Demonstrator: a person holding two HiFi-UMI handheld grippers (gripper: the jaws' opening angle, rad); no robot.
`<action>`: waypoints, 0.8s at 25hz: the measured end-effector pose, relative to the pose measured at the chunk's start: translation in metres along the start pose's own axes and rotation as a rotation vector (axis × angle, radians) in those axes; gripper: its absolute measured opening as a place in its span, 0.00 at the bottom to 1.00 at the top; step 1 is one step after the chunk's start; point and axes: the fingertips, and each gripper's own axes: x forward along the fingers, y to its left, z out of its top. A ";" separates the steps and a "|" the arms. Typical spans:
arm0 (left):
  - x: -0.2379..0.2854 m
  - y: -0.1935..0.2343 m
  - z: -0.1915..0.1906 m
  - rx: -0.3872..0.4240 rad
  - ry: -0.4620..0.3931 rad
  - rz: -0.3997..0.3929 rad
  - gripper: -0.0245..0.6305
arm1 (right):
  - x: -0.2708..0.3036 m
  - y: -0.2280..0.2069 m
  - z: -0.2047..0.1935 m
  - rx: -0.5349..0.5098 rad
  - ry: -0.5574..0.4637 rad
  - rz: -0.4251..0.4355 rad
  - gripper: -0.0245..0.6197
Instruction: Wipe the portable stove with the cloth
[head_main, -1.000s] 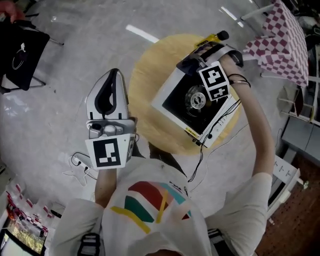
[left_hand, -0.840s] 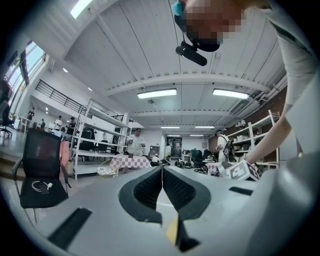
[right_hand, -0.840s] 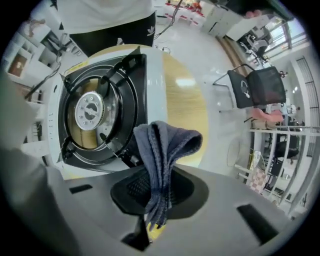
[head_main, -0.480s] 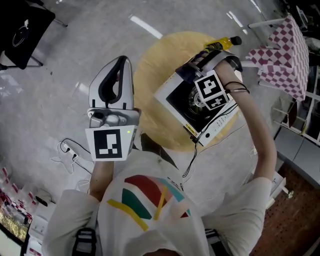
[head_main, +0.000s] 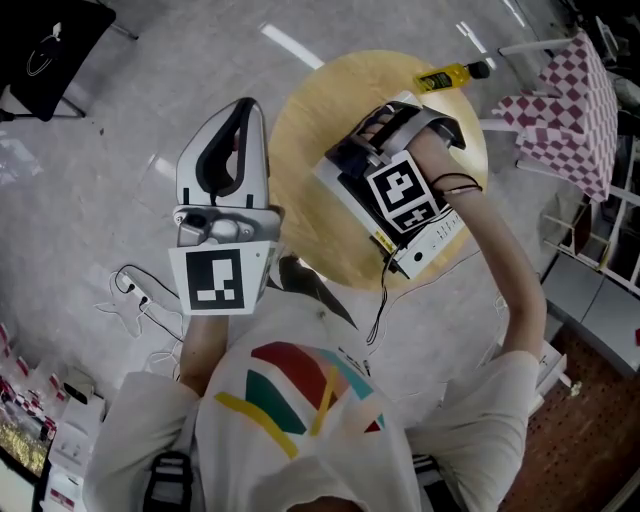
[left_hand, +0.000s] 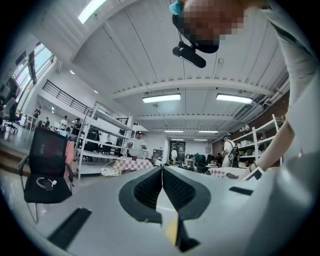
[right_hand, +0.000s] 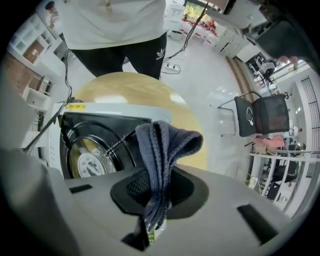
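The white portable stove (head_main: 428, 240) with a black top sits on a round wooden table (head_main: 305, 120). My right gripper (head_main: 370, 140) hovers over it, shut on a folded dark blue cloth (head_main: 345, 160) at the stove's left edge. In the right gripper view the cloth (right_hand: 162, 145) stands up from between the jaws, with the stove's black top (right_hand: 107, 125) and round burner (right_hand: 90, 161) just beyond. My left gripper (head_main: 244, 110) is held off the table's left side over the floor; its pads (left_hand: 150, 187) meet with nothing between them.
A yellow bottle (head_main: 450, 73) lies at the table's far edge. A table with a red-checked cloth (head_main: 565, 90) stands at the right, a black chair (head_main: 50, 40) at the top left. White cables (head_main: 130, 300) lie on the floor at the left.
My right gripper has drawn the cloth from the stove's far corner towards its left edge, and now covers the burner in the head view. The left gripper has barely moved.
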 end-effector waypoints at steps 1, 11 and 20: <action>-0.004 0.001 0.000 -0.003 -0.002 0.006 0.05 | -0.001 -0.002 0.007 -0.003 -0.007 -0.003 0.09; -0.047 0.021 -0.001 -0.021 -0.020 0.082 0.05 | -0.005 -0.012 0.072 -0.093 -0.063 -0.028 0.09; -0.062 0.032 0.008 -0.021 -0.038 0.109 0.05 | -0.007 -0.014 0.080 -0.100 -0.056 -0.020 0.09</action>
